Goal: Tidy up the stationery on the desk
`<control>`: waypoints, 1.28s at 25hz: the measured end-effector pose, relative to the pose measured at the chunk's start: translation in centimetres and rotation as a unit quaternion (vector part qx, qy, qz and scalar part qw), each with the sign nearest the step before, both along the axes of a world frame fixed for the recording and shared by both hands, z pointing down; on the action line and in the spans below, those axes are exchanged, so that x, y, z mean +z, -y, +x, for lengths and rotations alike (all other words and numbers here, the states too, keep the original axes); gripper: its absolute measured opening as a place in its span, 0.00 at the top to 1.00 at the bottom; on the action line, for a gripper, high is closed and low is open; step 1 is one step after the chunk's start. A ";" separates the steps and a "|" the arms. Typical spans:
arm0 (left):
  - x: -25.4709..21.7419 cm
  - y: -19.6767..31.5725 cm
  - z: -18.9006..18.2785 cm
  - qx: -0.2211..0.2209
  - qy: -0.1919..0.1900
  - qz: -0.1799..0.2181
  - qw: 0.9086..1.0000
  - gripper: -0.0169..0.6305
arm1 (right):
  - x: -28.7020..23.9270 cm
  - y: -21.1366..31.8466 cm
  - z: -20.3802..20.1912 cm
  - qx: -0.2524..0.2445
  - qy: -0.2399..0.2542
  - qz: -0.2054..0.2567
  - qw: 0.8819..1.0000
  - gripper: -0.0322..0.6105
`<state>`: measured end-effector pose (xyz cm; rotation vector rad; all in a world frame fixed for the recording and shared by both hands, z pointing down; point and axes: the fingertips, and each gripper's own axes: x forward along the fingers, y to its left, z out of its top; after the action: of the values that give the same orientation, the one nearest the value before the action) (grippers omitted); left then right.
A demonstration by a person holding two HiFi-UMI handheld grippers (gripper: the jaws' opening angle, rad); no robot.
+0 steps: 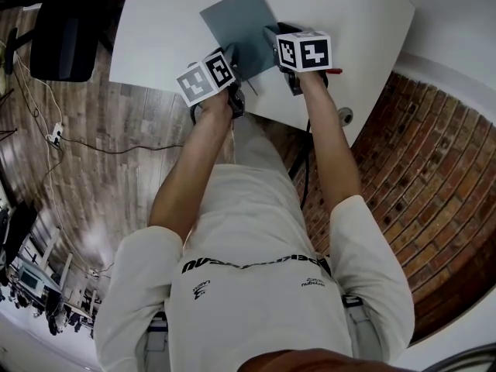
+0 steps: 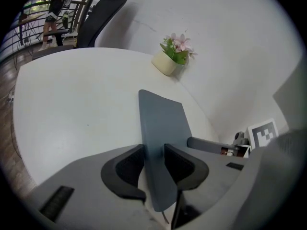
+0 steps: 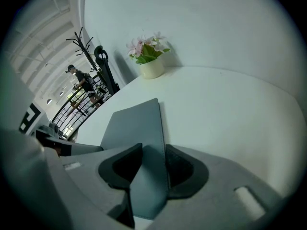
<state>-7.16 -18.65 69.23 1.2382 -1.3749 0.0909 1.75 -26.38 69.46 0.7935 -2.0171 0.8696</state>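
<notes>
Left gripper and right gripper each clench the near edge of the grey folder on the desk — the person should probably raise both corners evenly — no twisting.
</notes>
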 end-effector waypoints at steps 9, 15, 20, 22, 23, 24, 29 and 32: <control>0.0 0.6 -1.4 0.048 0.023 -0.003 0.999 0.77 | -0.1 -2.1 0.1 0.004 -0.005 -0.016 1.000 0.72; 0.1 1.3 -2.0 0.103 0.043 -0.002 0.994 0.77 | 0.0 -3.8 0.2 0.017 0.001 -0.027 0.999 0.72; 0.2 1.8 -2.3 0.167 0.086 0.010 0.982 0.77 | 0.2 -4.8 0.0 0.039 0.000 -0.032 0.999 0.72; 0.2 1.9 -2.4 0.191 0.100 0.017 0.976 0.77 | 0.2 -5.3 -0.1 0.050 0.003 -0.034 0.998 0.72; 0.2 1.9 -2.4 0.199 0.102 0.019 0.974 0.77 | 0.2 -5.5 -0.1 0.055 0.004 -0.035 0.998 0.72; 0.2 2.0 -2.5 0.208 0.102 0.020 0.973 0.77 | 0.2 -5.8 -0.1 0.060 0.005 -0.037 0.998 0.72; 0.0 2.0 -3.0 0.252 0.104 0.030 0.962 0.77 | 0.2 -6.9 -0.8 0.072 0.005 -0.041 0.997 0.72; 0.0 1.5 -3.1 0.284 0.114 0.034 0.951 0.77 | 0.2 -7.8 -1.1 0.075 0.001 -0.042 0.996 0.72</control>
<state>-10.30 -20.18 69.25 1.6934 -1.1807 0.6085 0.65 -18.60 69.63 0.9052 -1.9287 1.0339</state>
